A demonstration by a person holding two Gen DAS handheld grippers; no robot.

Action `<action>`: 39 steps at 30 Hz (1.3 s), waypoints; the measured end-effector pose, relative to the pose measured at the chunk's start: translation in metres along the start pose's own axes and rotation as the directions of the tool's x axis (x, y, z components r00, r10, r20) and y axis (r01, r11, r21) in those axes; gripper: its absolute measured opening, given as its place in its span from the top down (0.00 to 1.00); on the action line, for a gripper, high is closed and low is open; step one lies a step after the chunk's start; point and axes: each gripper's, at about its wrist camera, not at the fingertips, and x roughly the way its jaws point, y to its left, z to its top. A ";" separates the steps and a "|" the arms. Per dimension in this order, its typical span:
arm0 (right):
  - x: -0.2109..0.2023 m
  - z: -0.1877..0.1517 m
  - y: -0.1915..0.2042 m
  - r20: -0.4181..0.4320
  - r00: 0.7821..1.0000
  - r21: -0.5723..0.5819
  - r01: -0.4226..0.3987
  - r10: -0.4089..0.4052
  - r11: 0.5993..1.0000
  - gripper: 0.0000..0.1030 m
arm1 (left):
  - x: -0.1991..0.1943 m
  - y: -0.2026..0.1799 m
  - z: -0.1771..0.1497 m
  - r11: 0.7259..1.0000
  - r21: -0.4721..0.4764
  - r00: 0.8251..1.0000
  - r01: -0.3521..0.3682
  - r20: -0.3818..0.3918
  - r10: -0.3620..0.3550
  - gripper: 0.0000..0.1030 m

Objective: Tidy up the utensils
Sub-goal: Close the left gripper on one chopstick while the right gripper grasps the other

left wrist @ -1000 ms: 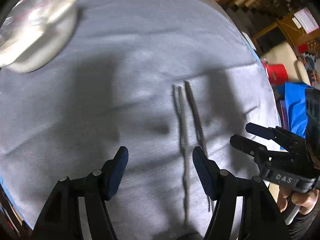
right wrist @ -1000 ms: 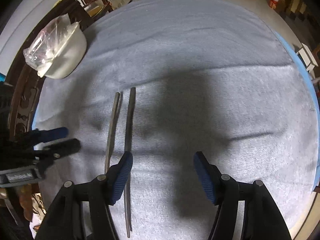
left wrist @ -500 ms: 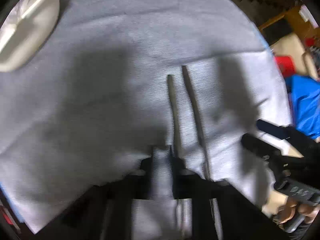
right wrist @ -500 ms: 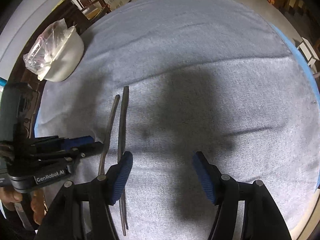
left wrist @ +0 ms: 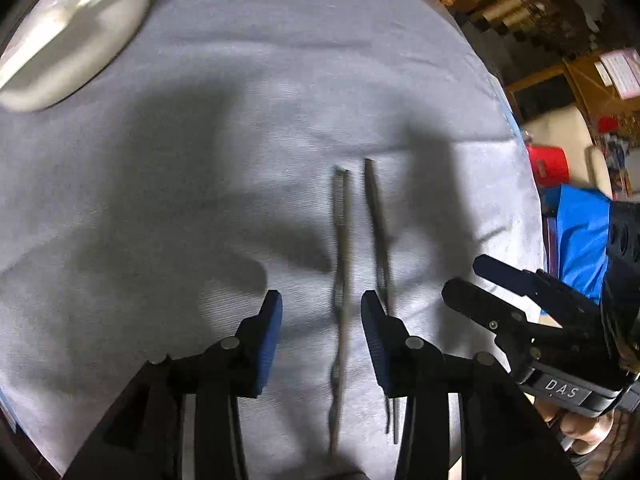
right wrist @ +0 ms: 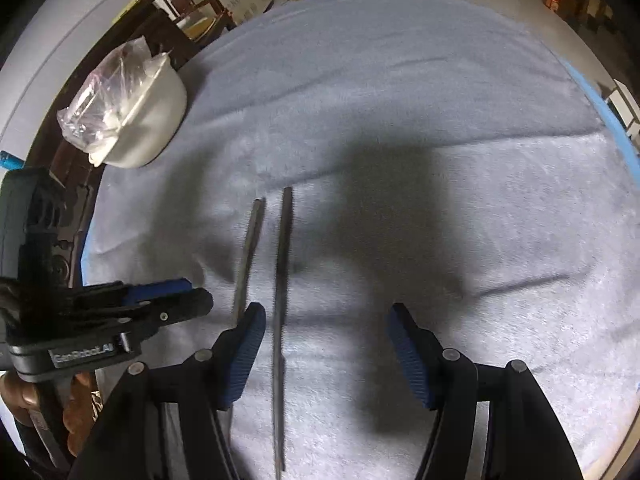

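Two long thin dark metal utensils lie side by side on the grey cloth: the left utensil (left wrist: 341,264) (right wrist: 249,252) and the right utensil (left wrist: 378,236) (right wrist: 281,292). My left gripper (left wrist: 321,322) is open, its jaws straddling the left utensil just above the cloth; it also shows in the right wrist view (right wrist: 188,300). My right gripper (right wrist: 326,334) is open and empty, with the right utensil running between its jaws near the left finger; it shows in the left wrist view (left wrist: 476,276).
A white bowl (right wrist: 148,116) (left wrist: 68,44) holding a crumpled clear plastic bag stands at the far left of the grey cloth (right wrist: 400,100). The cloth's blue edge (right wrist: 612,120) runs along the right. Furniture and clutter lie beyond the table.
My left gripper was shut half a second ago and has opened again around the left utensil. The two utensils now lie slightly further apart and more parallel. The right gripper stayed open.
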 end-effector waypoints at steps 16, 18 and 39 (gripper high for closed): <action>0.011 0.001 -0.007 -0.022 1.000 0.008 -0.013 0.013 1.000 0.35 | 0.038 -0.028 0.001 0.976 0.079 0.978 -0.203 -0.024 0.206 0.95; 0.015 0.004 0.003 -0.031 0.999 -0.014 -0.011 0.011 1.000 0.35 | 0.036 -0.020 0.001 0.976 0.069 0.978 -0.206 -0.021 0.207 0.95; 0.055 0.013 0.046 -0.118 0.985 -0.122 0.112 -0.127 0.986 0.93 | 0.011 0.030 0.004 0.969 0.006 0.969 -0.245 -0.029 0.245 0.95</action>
